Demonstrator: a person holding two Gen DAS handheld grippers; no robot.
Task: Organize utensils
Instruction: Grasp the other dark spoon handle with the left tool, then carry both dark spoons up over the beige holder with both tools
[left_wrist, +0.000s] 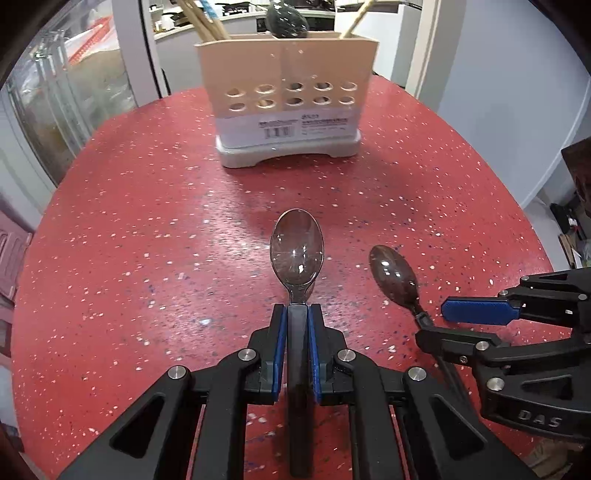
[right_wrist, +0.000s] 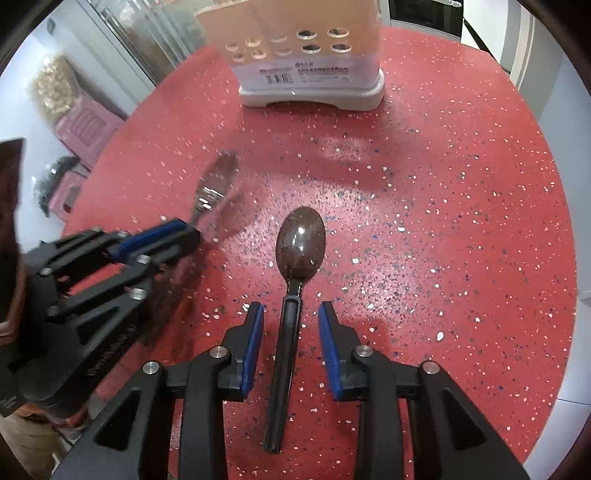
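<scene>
My left gripper (left_wrist: 297, 308) is shut on the handle of a clear smoky plastic spoon (left_wrist: 296, 251), whose bowl points toward the beige utensil holder (left_wrist: 288, 99). To its right a dark brown spoon (left_wrist: 393, 277) lies on the red speckled table (left_wrist: 147, 221). My right gripper (right_wrist: 291, 314) stands open astride that dark spoon's (right_wrist: 301, 243) handle, and both blue pads are clear of it. In the right wrist view the left gripper (right_wrist: 192, 232) and its clear spoon (right_wrist: 216, 184) appear blurred at the left. The holder (right_wrist: 306, 55) stands at the far side.
The holder has a white base and round holes, and it holds wooden chopsticks (left_wrist: 207, 22) and a dark speckled spoon (left_wrist: 288, 22). The round table's edge curves close on both sides. Glass cabinets (left_wrist: 62, 103) stand beyond the left edge.
</scene>
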